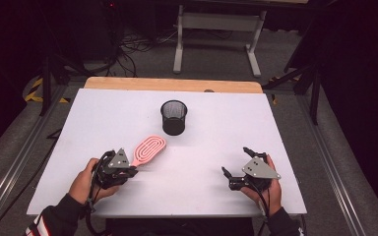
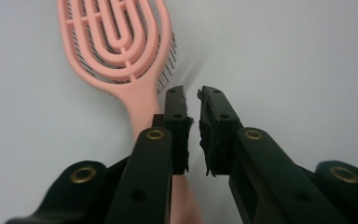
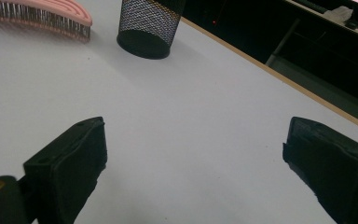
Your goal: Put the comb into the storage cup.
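A pink hairbrush (image 1: 150, 147) lies flat on the white table (image 1: 226, 128), head toward the far side and handle toward the person. My left gripper (image 1: 132, 171) sits low over the handle end. In the left gripper view its jaws (image 2: 191, 93) are shut to a thin gap with nothing between the pads, and the brush handle (image 2: 142, 105) runs under the left jaw. My right gripper (image 1: 235, 160) rests near the front right of the table, its jaws (image 3: 198, 128) wide open and empty. A black mesh cup (image 1: 173, 117) stands upright beyond the brush.
The table's wooden far edge (image 1: 172, 84) borders a dark floor with cables and a white desk frame (image 1: 219, 37). In the right gripper view the mesh cup (image 3: 149, 25) and the brush's bristles (image 3: 37, 14) lie far ahead on the left.
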The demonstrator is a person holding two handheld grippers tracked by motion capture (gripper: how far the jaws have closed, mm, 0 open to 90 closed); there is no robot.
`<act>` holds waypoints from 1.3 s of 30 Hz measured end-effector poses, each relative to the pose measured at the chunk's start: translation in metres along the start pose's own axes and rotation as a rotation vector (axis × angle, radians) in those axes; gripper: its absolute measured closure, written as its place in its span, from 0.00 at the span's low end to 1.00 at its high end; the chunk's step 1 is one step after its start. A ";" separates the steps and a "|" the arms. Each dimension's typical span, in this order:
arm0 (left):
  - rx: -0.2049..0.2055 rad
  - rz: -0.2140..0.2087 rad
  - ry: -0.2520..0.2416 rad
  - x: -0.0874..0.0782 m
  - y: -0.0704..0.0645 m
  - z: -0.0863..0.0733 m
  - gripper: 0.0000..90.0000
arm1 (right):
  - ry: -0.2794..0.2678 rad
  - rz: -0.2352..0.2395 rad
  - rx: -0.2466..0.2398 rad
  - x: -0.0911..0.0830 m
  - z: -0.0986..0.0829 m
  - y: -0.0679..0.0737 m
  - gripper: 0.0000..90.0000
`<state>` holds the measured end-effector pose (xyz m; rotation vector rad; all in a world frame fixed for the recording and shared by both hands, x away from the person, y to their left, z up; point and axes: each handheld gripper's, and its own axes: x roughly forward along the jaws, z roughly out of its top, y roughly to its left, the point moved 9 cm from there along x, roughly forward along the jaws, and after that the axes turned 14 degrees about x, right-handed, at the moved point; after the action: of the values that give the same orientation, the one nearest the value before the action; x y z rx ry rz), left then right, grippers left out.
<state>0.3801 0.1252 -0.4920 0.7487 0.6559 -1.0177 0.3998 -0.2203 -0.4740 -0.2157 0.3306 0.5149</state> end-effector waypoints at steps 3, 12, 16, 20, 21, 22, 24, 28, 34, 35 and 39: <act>-0.015 0.030 0.002 -0.002 0.005 -0.003 0.79 | 0.001 0.002 -0.002 0.000 0.000 0.000 0.07; -0.083 0.111 0.007 -0.007 0.018 -0.009 0.48 | 0.006 0.001 -0.002 0.001 -0.001 0.000 0.07; -0.115 0.136 0.008 -0.007 0.022 -0.012 0.36 | 0.006 0.002 -0.003 0.001 -0.001 0.000 0.07; -0.139 0.150 0.000 -0.005 0.024 -0.014 0.23 | 0.007 0.002 -0.002 0.001 -0.001 0.000 0.07; -0.144 0.152 -0.001 -0.005 0.025 -0.014 0.20 | 0.008 0.002 -0.003 0.001 -0.001 0.000 0.07; -0.152 0.151 0.003 -0.004 0.025 -0.015 0.18 | 0.008 0.002 -0.002 0.001 -0.001 0.000 0.07; -0.161 0.161 0.013 -0.002 0.027 -0.016 0.14 | 0.007 0.002 -0.002 0.001 -0.001 0.000 0.07; -0.205 0.137 0.030 0.006 0.030 -0.019 0.08 | 0.014 0.005 -0.004 0.002 -0.001 0.000 0.07; -0.222 0.061 0.075 0.020 0.031 -0.020 0.07 | 0.019 0.007 -0.011 0.003 -0.002 0.001 0.07; -0.220 0.055 0.078 0.023 0.032 -0.019 0.07 | 0.020 0.006 -0.013 0.003 -0.002 0.001 0.07; -0.216 0.038 0.119 0.031 0.033 -0.017 0.13 | 0.023 0.008 -0.014 0.003 -0.002 0.002 0.07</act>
<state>0.4199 0.1340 -0.5180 0.6331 0.8370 -0.8559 0.4006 -0.2177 -0.4778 -0.2340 0.3501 0.5235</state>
